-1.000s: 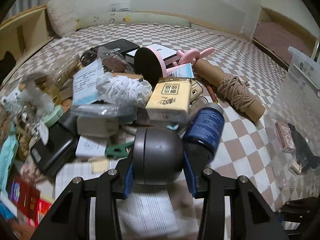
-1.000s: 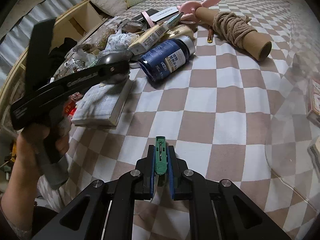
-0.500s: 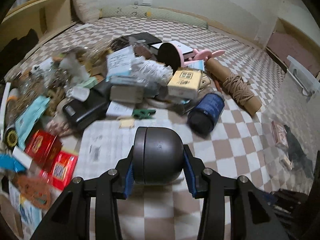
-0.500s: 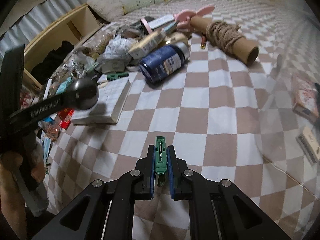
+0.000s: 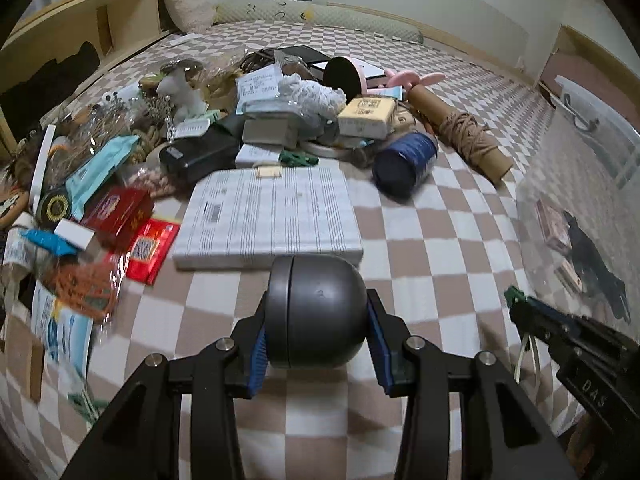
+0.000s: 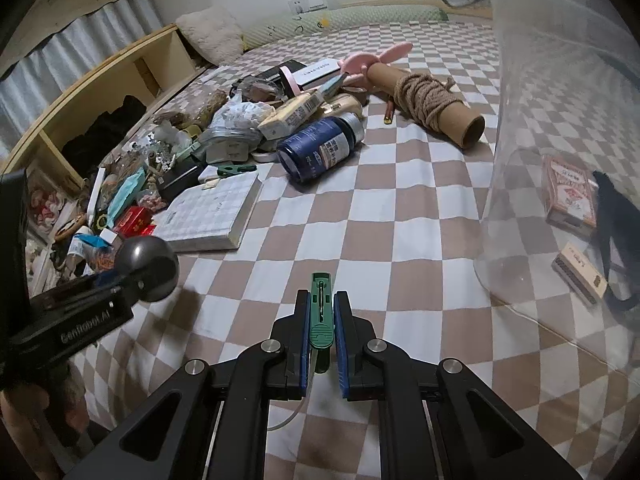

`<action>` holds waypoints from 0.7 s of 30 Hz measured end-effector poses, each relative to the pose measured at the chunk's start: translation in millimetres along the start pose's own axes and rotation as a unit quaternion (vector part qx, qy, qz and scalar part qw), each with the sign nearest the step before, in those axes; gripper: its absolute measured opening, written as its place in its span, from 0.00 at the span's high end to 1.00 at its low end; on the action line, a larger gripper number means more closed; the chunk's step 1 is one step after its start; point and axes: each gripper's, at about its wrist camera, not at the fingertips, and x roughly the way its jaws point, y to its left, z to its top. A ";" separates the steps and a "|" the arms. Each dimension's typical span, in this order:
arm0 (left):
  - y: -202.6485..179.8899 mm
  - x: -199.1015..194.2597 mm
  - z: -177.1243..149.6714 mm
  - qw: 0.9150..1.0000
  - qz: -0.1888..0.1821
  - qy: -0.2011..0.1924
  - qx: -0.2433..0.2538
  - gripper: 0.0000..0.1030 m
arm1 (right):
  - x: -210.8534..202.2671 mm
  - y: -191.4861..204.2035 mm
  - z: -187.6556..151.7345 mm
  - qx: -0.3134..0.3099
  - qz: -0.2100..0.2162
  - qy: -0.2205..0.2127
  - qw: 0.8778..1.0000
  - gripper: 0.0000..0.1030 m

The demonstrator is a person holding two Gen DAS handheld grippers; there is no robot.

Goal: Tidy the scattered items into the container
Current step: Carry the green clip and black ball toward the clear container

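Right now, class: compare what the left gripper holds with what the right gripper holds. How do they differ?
The left gripper holds a dark grey ball; the right gripper holds a green clip. The ball is round and bulky, spreading the fingers wide; the clip is thin and flat, so they are nearly closed. Both are clamped above the checked bedcover.

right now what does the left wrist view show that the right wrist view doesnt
Only the left wrist view: the orange mesh bag at the pile's near edge. Only the right wrist view: the green clip face-on, pinched in the right hand-held gripper. Both: the grey ball in the left hand-held gripper, the blue bottle and the clear container.
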 end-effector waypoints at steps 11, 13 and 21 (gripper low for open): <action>-5.1 -35.8 -5.7 0.999 -0.004 -0.032 -0.007 0.59 | -37.8 12.8 13.0 -0.026 -0.005 -0.047 0.999 0.89; -7.3 -46.8 0.2 0.999 -0.014 -0.044 -0.008 0.59 | -45.4 14.4 16.8 -0.029 -0.003 -0.056 0.998 0.89; -36.0 -97.2 34.1 0.994 -0.036 -0.102 0.021 0.59 | -93.3 10.9 43.2 -0.039 -0.012 -0.102 0.994 0.89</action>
